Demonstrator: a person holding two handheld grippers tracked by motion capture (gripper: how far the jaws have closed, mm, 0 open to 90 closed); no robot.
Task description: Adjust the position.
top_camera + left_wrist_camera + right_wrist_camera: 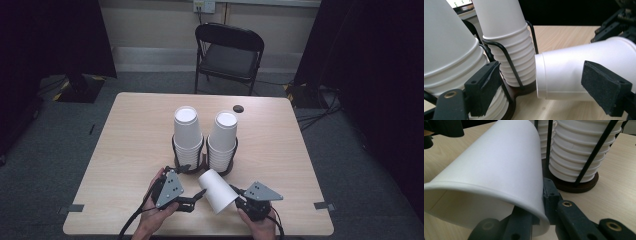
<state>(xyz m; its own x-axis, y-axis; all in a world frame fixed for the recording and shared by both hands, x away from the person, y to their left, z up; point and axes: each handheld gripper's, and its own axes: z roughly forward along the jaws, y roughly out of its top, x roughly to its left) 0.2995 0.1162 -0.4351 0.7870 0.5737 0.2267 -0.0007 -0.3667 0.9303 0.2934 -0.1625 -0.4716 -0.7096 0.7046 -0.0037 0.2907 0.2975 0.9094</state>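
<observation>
The table (130,145) has bare wood to the left and right of two cup stacks (188,135) standing mid-table in a black wire holder (176,150). No writing is legible anywhere. A single white paper cup (216,191) lies tilted near the front edge, its rim pinched by the right gripper (239,196). The left gripper (199,194) sits beside the cup's base, jaws spread, touching nothing.
</observation>
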